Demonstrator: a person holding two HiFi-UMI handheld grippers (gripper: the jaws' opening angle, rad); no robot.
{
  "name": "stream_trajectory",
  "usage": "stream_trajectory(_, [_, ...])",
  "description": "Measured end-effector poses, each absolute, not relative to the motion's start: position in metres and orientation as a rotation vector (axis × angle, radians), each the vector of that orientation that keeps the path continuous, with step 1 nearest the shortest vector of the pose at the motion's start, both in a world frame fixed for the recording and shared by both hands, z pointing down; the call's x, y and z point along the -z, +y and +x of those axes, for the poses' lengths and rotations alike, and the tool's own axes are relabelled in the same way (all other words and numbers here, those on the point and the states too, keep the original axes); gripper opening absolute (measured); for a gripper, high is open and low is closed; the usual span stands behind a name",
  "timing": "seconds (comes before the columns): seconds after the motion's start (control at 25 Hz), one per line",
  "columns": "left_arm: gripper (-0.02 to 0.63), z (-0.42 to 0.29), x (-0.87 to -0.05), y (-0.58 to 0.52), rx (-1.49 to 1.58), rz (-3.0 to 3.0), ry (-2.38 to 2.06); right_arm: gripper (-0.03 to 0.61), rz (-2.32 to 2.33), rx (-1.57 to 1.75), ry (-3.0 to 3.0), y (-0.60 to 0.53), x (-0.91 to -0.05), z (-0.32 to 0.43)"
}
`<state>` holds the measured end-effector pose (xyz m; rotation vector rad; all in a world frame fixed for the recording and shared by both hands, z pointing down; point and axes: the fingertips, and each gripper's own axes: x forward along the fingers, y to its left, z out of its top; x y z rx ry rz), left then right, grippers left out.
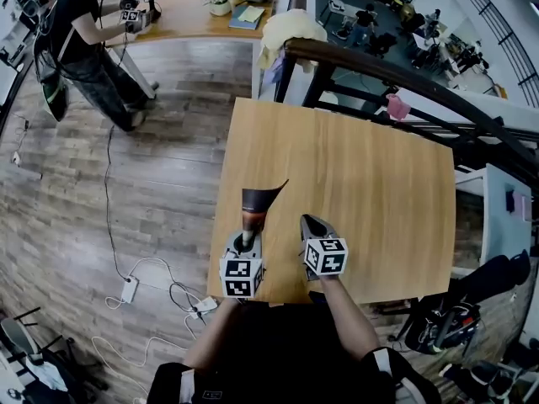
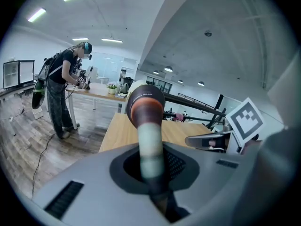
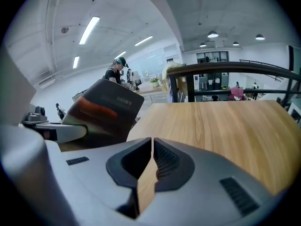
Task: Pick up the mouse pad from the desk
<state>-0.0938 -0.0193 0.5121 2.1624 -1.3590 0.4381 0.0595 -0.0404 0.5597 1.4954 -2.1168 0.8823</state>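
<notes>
Forearms: nearest the head camera, both reach out from dark sleeves toward the near edge of the bench.
Floor: grey wood planks on the left, with white cables trailing just left of the bench.
Person: far left, standing at another counter in dark clothes.
Left tongs: clenched on the near end of the mouse pad, with their marker cube just behind. In their own view the pad runs straight out between the pads.
Mouse pad: curled into a loose tube, dark with an orange band and a pale band. It is held up and tilted away, over the near left part of the bench and clear of the wood (its far end flares wider).
Right tongs: pressed together with nothing between them, just right of the left tongs and apart from the pad.
Bench: pale wood, bare beyond the tongs.
Railing: a dark rail along the far right edge of the bench.
</notes>
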Motion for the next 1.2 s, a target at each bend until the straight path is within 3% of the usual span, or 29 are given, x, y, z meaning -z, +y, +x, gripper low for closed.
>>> stream_trajectory(1.2, [0.046, -0.044, -0.437, 0.056, -0.313, 2.182, -1.519, 0.032, 1.572, -0.709, -2.422, 0.052, -0.440, 0.116])
